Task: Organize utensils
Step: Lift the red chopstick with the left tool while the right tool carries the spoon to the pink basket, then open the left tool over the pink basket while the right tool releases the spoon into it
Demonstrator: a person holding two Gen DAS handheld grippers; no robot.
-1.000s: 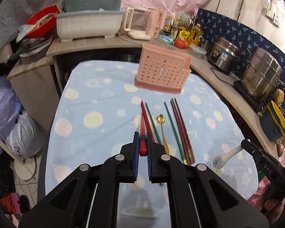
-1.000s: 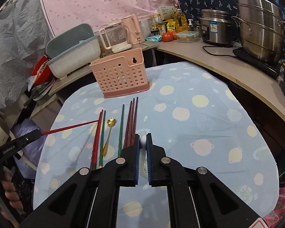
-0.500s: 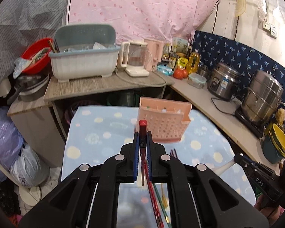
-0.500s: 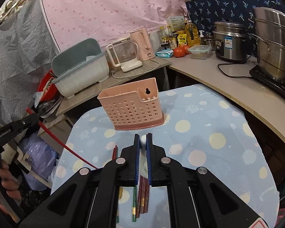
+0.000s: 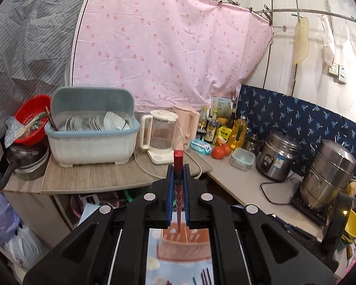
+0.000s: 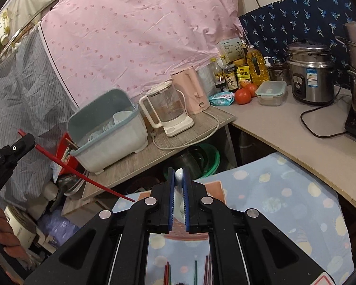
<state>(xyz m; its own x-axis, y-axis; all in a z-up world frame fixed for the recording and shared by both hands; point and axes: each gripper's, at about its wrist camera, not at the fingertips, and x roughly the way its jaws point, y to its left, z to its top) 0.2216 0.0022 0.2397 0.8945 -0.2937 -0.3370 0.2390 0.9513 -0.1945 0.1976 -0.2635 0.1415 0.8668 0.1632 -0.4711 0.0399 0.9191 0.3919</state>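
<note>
A red chopstick (image 5: 178, 185) is held tight in the left gripper (image 5: 178, 190), with its thick end sticking up and its thin end hanging down over the pink holder (image 5: 185, 244). The left gripper is closed on it, with almost no gap. A white spoon (image 6: 178, 190) is pinched the same way in the right gripper (image 6: 178, 199), which is squeezed fully closed on the spoon's handle. The pink holder stands on the table (image 6: 284, 190), on a blue cloth with pale dots, just below both grippers. To do this step well, the thin end of the red chopstick should be lined up over one slot of the holder and lowered straight down. It should be let go only when the tip is well inside, so it does not tip out. The spoon should be kept off to the side until then, so the two grippers are not bumped together. More chopsticks (image 6: 207, 272) are left lying on the cloth to be picked up after. Much of the holder is hidden behind the black gripper bodies, so it cannot be told which slot is under the tip. The bowl of the spoon is hidden too. The chopsticks on the cloth are cut off at the bottom edge, so they cannot be counted.
</note>
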